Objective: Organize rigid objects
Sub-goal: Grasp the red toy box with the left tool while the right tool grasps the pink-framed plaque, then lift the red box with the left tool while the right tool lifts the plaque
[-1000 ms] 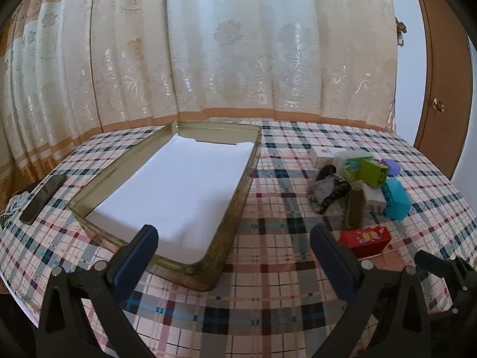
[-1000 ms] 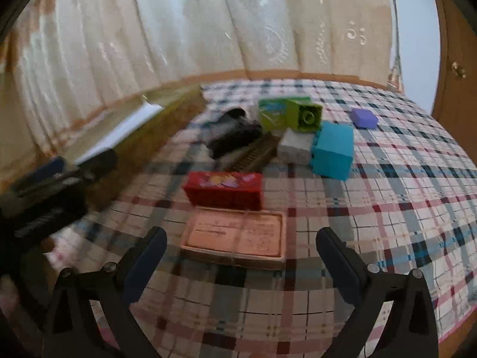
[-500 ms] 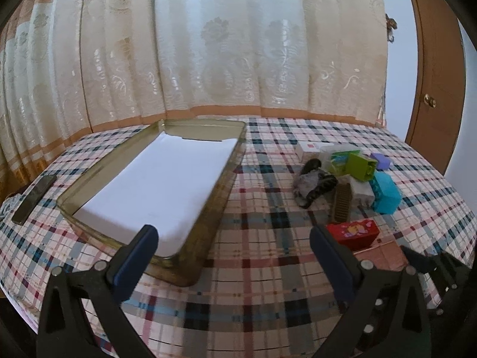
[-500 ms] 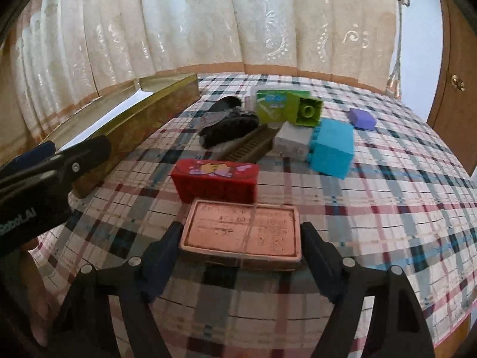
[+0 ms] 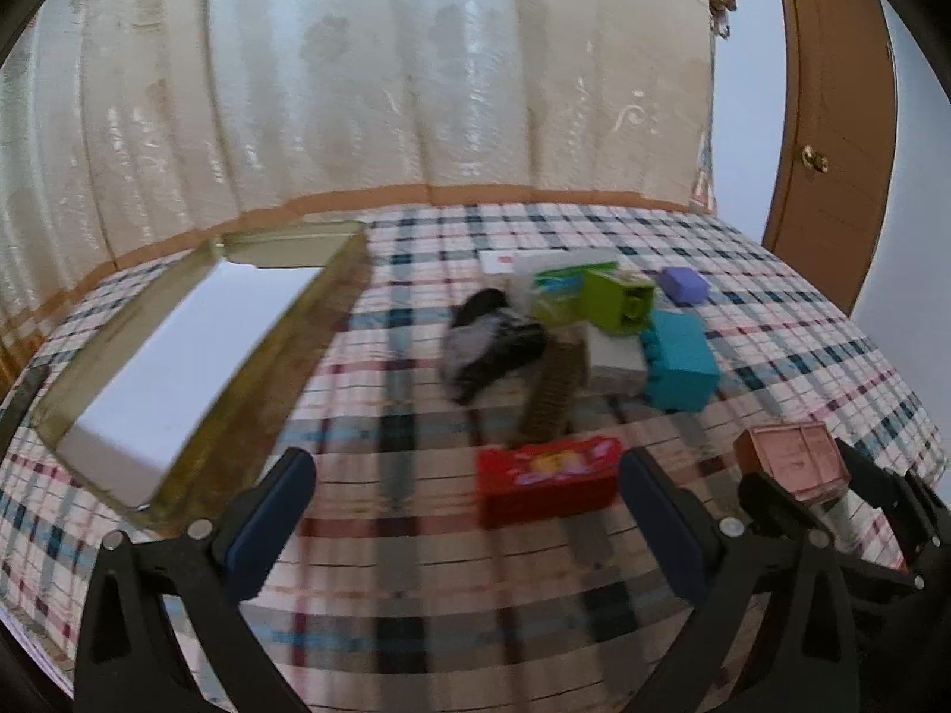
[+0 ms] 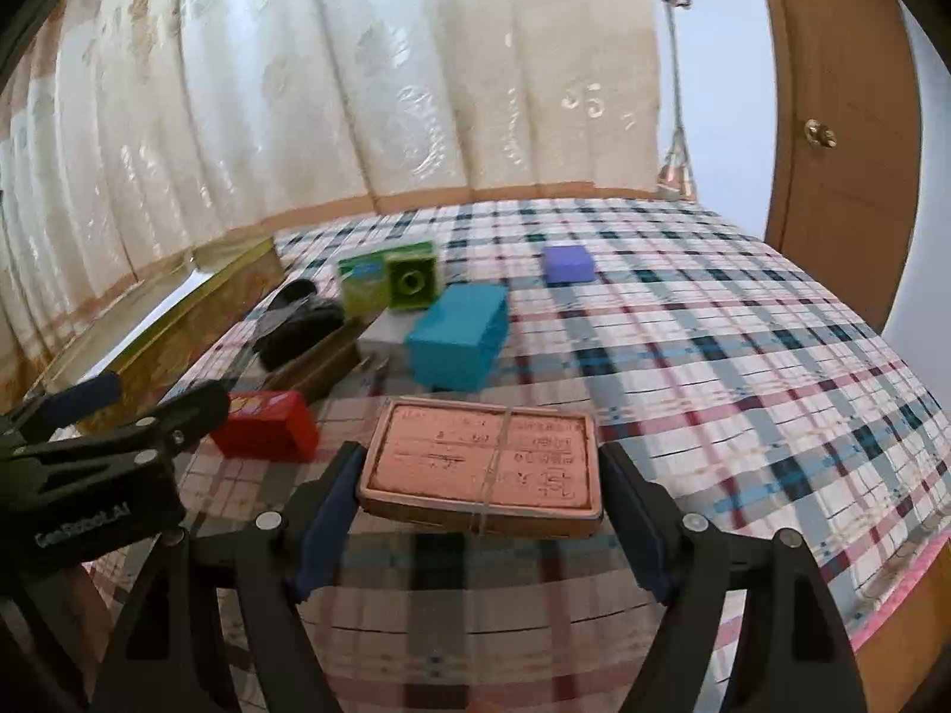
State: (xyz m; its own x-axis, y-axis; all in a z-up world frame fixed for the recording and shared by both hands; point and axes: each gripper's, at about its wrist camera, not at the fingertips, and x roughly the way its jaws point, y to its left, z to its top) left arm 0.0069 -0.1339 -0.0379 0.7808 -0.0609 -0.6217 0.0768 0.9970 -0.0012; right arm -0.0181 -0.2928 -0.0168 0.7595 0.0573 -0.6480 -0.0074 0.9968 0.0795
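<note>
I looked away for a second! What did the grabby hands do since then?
The right gripper went forward, closed on the pink box and lifted it. The left gripper swung toward the red box, still open and empty. The toy pile and gold tray stayed put.

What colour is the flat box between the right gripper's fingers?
Pinkish-brown flat box, clearest in the right wrist view.

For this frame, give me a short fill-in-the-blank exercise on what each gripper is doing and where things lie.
1. The right gripper is shut on the ____ box.
2. The left gripper is ____ and holds nothing.
3. The red box lies on the ____ tablecloth.
4. The tray is lined with ____ paper.

Missing words: pink; open; plaid; white
</note>
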